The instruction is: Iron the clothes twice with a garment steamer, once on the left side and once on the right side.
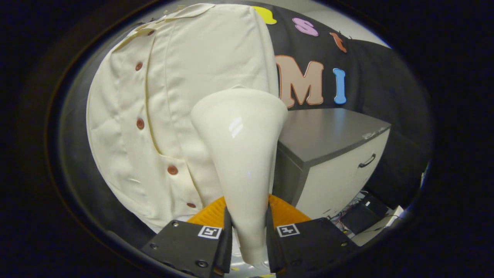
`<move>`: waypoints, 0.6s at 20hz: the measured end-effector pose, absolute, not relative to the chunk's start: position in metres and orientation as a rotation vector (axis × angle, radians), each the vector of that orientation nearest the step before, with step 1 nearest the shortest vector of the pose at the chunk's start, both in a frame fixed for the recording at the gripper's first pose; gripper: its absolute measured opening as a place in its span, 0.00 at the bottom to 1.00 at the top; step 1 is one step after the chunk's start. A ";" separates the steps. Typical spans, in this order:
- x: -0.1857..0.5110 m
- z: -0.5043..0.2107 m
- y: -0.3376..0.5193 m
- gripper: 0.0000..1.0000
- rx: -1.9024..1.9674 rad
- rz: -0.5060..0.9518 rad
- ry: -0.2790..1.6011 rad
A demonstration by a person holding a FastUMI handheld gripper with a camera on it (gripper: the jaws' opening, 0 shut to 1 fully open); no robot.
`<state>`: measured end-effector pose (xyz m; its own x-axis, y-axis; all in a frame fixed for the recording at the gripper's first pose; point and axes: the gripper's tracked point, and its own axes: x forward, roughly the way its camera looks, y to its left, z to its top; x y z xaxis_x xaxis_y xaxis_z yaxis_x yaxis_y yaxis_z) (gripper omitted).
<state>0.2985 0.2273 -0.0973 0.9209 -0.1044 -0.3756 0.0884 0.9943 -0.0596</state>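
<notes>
Tool (247, 235) clamped on the narrow handle end of the garment steamer (241, 154); both fingers (225, 239) press the handle from either side, gap no wider than the handle itself. Steamer is pale, glossy, cone-shaped, flaring to a broad head that points away from the tool and up toward the garment.

Garment: cream shirt (170, 96) hanging upright ahead of the tool, front facing the camera. Button placket (148, 116) with brown buttons runs down it. Cloth shows light puckering on the panel on the far side of the placket from the steamer; the panel nearer the steamer looks smoother.

Steamer head sits over the lower part of the shirt panel on the cabinet side of the placket, near that edge of the shirt. Cannot tell whether the head's face touches the cloth or hangs just off it; the face is turned away from the camera. No steam seen.

Beside the shirt: a grey-topped cabinet (332, 154) with a drawer handle, cables (347, 216) on the floor below it. An orange ribbed thing (283, 212) lies low behind the fingers, identity unclear.

Judgement: one of the two passes is in hand, on the panel next to the cabinet. Whether it is the first or second pass cannot be told from here.

Next move calls for: head kept flat to the cloth, a steady stroke along the length of this panel, grip held firm so the handle does not twist. The buttoned panel needs its own stroke, clearing the placket without snagging buttons.
</notes>
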 end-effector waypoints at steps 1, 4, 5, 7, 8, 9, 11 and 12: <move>0.297 -0.107 0.226 0.38 -0.039 -0.102 0.406; 0.294 -0.132 0.217 0.38 -0.018 -0.126 0.449; 0.293 -0.139 0.215 0.38 -0.013 -0.133 0.456; 0.293 -0.152 0.213 0.38 -0.006 -0.136 0.476; 0.293 -0.158 0.213 0.38 -0.010 -0.139 0.490; 0.293 -0.165 0.212 0.38 -0.019 -0.142 0.506; 0.290 -0.173 0.210 0.38 -0.026 -0.148 0.518; 0.290 -0.176 0.209 0.38 -0.022 -0.151 0.518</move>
<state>0.2903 0.2094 -0.1756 0.8580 -0.1490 -0.4915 0.1381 0.9887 -0.0586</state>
